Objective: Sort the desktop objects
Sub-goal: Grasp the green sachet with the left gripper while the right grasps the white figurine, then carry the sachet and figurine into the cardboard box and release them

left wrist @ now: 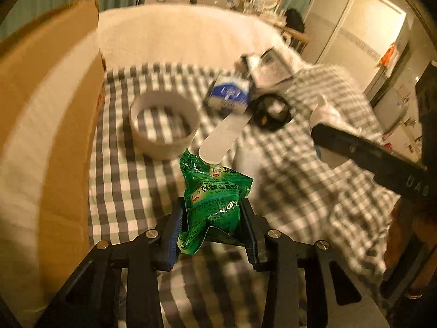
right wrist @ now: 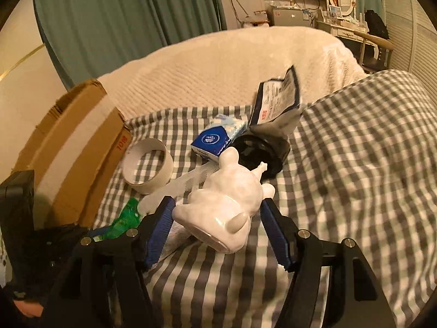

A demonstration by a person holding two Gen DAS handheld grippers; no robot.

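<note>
My left gripper (left wrist: pixel 211 213) is shut on a crumpled green sachet (left wrist: pixel 213 202) and holds it above the checked cloth (left wrist: pixel 131 180). The sachet also shows in the right wrist view (right wrist: pixel 127 216) at lower left. My right gripper (right wrist: pixel 217 213) is shut on a white ceramic figurine (right wrist: pixel 229 205), tilted on its side between the blue pads. The right gripper shows as a dark bar (left wrist: pixel 366 153) in the left wrist view.
A cardboard box (left wrist: pixel 49 142) stands at the left, also in the right view (right wrist: pixel 73 147). On the cloth lie a white tape roll (right wrist: pixel 147 165), a blue-white tissue pack (right wrist: pixel 218 139), a black round holder (right wrist: pixel 262 153), a printed pouch (right wrist: pixel 275 101) and a clear strip (left wrist: pixel 224 139).
</note>
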